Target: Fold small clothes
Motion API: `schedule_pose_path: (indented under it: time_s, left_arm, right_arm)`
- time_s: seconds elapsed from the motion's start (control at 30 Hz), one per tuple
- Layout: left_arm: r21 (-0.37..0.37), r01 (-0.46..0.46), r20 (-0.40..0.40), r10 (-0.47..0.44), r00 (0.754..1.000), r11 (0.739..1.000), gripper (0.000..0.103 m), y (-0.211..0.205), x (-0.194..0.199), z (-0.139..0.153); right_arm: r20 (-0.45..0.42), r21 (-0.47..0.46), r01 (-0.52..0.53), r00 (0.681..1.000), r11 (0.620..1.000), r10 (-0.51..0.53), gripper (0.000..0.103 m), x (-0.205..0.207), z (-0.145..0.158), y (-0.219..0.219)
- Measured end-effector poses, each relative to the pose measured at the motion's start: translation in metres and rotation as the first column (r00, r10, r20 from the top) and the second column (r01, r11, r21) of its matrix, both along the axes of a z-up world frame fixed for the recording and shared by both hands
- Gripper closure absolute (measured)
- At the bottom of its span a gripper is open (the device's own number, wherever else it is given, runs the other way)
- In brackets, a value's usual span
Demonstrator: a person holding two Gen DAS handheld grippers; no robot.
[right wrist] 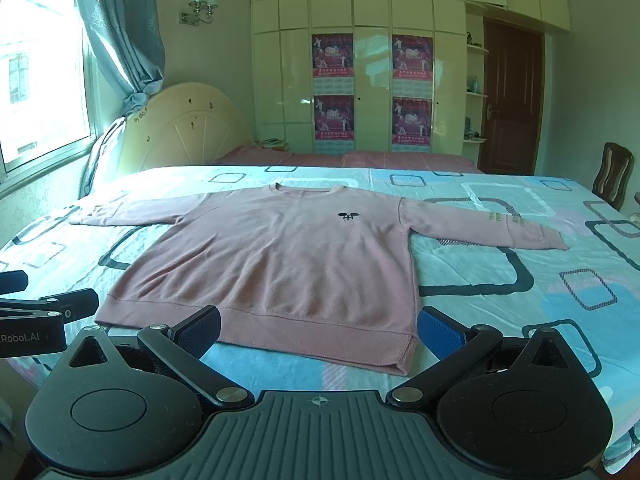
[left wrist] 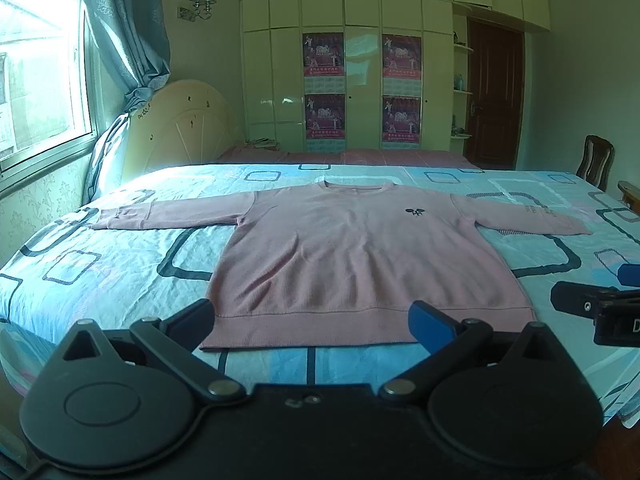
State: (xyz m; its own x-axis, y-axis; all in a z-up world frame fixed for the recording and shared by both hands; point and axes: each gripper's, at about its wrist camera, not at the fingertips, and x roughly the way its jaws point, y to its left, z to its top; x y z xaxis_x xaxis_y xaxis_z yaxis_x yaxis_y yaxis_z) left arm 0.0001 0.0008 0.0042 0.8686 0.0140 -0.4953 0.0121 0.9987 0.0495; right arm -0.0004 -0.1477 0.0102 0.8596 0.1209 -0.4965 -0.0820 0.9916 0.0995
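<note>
The pink sweatshirt [left wrist: 352,256] lies flat and face up in the middle of the bed [left wrist: 120,280], neckline away from the cameras, both sleeves stretched out sideways, hem nearest the two claws. No fold has been made yet by the look of it.

The left claw [left wrist: 312,320] hangs just short of the sweatshirt's hem with its jaws spread wide and nothing between them; the right claw [right wrist: 318,326] sits the same way, spread and empty, near the hem's right corner.

Risks, as I judge them:
- A pad closing on the sweatshirt could also catch the patterned bedsheet [right wrist: 520,264] under it, since both are soft and lie tight together; the sheet would then drag along with the fold
- Pinching only the top layer of the hem would leave the back layer behind and the fold would bunch
- The two claws are close beside each other near the hem, so reaching across could knock one against the other
- Lifting a sleeve by its cuff alone may twist it over the sweatshirt's body
</note>
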Motion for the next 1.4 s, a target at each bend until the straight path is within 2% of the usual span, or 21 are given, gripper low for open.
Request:
schedule_pose_path:
  time_s: [1.4]
  left_arm:
    - [0.007, -0.012, 0.010, 0.012, 1.000, 1.000, 0.001, 0.0035, 0.0004, -0.0011]
  right_arm:
    - [0.007, -0.014, -0.017, 1.000, 1.000, 0.017, 0.000, 0.0022, 0.0019, 0.0049]
